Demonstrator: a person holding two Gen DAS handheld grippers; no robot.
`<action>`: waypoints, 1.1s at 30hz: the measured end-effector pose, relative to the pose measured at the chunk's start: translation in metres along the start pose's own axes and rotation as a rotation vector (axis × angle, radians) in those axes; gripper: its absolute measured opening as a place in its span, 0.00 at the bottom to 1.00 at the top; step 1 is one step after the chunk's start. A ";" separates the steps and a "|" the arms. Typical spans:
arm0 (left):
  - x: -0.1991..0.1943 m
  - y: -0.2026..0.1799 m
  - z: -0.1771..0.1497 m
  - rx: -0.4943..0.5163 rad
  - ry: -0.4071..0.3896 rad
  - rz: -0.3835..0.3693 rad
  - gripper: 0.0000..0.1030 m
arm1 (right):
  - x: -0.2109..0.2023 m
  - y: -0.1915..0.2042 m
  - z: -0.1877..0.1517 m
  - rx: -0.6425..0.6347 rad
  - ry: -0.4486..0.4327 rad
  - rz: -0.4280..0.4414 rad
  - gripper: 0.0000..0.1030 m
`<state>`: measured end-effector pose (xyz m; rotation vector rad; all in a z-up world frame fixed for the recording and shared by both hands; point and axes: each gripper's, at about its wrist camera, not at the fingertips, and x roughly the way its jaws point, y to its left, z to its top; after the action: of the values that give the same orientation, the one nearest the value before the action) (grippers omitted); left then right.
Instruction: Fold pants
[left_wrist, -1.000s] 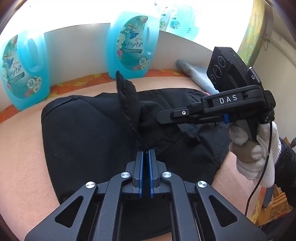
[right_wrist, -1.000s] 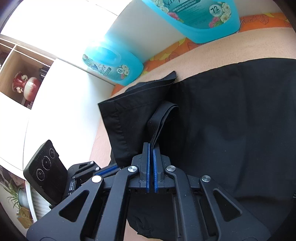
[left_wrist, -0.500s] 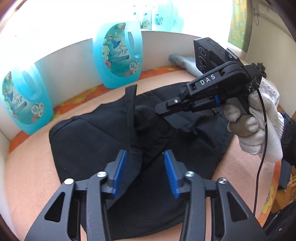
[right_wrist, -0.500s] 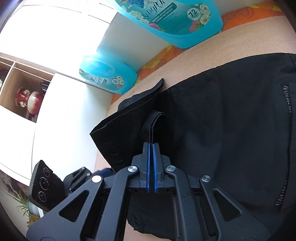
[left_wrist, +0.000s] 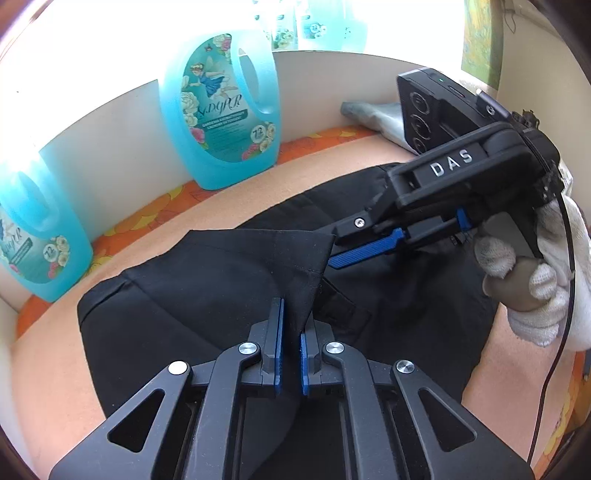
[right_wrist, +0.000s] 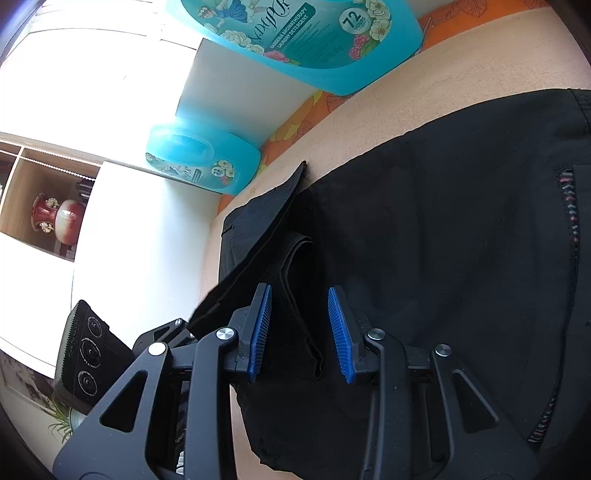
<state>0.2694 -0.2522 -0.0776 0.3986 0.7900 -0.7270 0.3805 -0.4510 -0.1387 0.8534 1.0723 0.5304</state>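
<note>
Black pants (left_wrist: 207, 302): raised fabric corner nipped in near-closed left gripper (left_wrist: 290, 328); right gripper (right_wrist: 300, 326) agape, holding nothing. Advice: regrasp hem, draw taut.

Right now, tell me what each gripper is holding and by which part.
The left gripper pinches the black pants by a raised corner of a folded edge. The right gripper is open and holds nothing.
</note>
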 end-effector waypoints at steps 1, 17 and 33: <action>-0.001 -0.003 -0.003 0.014 0.003 -0.001 0.05 | 0.002 0.000 -0.001 0.004 0.009 0.012 0.33; 0.015 -0.016 -0.024 0.041 0.081 0.002 0.17 | 0.010 -0.002 0.009 -0.012 0.034 -0.044 0.48; 0.026 -0.033 -0.022 0.121 0.088 -0.010 0.40 | 0.008 -0.016 0.011 0.033 0.047 -0.045 0.43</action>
<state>0.2472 -0.2738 -0.1134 0.5394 0.8334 -0.7735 0.3935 -0.4581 -0.1532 0.8476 1.1435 0.4983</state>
